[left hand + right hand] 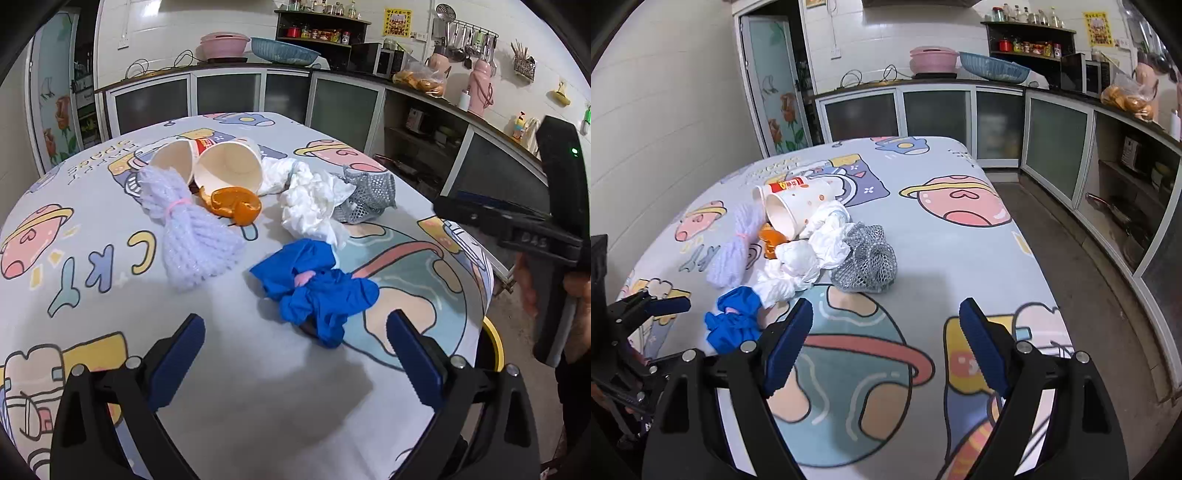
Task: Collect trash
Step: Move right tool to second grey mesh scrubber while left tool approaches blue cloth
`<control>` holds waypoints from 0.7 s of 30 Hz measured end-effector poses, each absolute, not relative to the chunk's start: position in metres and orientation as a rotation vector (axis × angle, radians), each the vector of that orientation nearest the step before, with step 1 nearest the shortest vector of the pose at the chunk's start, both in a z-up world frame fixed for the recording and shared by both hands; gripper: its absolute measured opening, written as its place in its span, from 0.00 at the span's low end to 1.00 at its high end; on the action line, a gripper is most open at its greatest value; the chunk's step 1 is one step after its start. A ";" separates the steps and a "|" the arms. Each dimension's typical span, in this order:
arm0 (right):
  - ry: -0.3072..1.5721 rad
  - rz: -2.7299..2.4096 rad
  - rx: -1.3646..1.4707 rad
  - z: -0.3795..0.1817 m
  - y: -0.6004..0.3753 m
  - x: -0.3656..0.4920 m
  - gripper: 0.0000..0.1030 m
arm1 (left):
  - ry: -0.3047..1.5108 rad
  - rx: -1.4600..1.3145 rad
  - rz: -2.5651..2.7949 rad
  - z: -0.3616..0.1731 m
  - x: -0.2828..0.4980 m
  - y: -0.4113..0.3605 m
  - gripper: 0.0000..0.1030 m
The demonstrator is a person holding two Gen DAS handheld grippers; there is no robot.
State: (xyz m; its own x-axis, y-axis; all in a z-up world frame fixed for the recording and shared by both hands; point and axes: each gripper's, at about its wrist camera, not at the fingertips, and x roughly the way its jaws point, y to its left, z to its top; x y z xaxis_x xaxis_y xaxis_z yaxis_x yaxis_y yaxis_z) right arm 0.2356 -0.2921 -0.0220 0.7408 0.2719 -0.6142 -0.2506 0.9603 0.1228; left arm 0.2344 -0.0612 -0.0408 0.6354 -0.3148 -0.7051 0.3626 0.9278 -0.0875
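1. Left gripper (295,354) hangs over the table (229,406), jaws spread wide, nothing between the blue pads.
2. Right gripper (886,339) is just as wide, pads empty, with only the cartoon-print tablecloth (923,236) showing in the gap.
3. The trash sits in one loose cluster toward the far side of the table.
4. Nearest the left gripper: a crumpled blue glove (317,288), just beyond its fingertips and not touched.
5. Behind the glove, a wad of white tissue (310,206), pressed up against a silver mesh scrap (369,195) on its right.
6. Left of the tissue lies an orange peel (236,205), right at the mouth of two paper cups (225,168) tipped on their sides.
7. A lilac foam net sleeve (192,229), tied with a pink band, lies against the nearer cup and beside the peel.
8. From the right wrist view, the left gripper shows at the left edge, close to the glove (733,321); the mesh scrap (866,264) is ahead of the right gripper, apart from it.
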 end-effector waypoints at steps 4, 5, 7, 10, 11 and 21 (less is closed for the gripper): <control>0.705 0.292 0.021 -0.028 -0.286 0.253 0.75 | 0.801 0.083 -0.372 -0.045 0.242 -0.067 0.92; 0.709 0.294 0.019 -0.029 -0.284 0.257 0.75 | 0.805 0.081 -0.370 -0.047 0.245 -0.069 0.92; 0.717 0.295 0.015 -0.031 -0.281 0.266 0.75 | 0.817 0.074 -0.364 -0.050 0.248 -0.069 0.92; 0.735 0.305 0.015 -0.034 -0.277 0.278 0.72 | 0.836 0.055 -0.365 -0.055 0.254 -0.070 0.92; 0.743 0.314 0.016 -0.036 -0.275 0.283 0.72 | 0.839 0.054 -0.366 -0.056 0.255 -0.070 0.92; 0.791 0.329 0.033 -0.051 -0.266 0.308 0.68 | 0.857 0.052 -0.382 -0.064 0.274 -0.079 0.92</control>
State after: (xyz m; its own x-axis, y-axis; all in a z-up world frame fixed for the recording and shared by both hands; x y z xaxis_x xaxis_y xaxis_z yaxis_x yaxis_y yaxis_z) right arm 0.3079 -0.2659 -0.0508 0.6548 0.3025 -0.6926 -0.2781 0.9485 0.1515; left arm 0.2737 -0.0792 -0.0642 0.5912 -0.3073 -0.7457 0.3483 0.9312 -0.1075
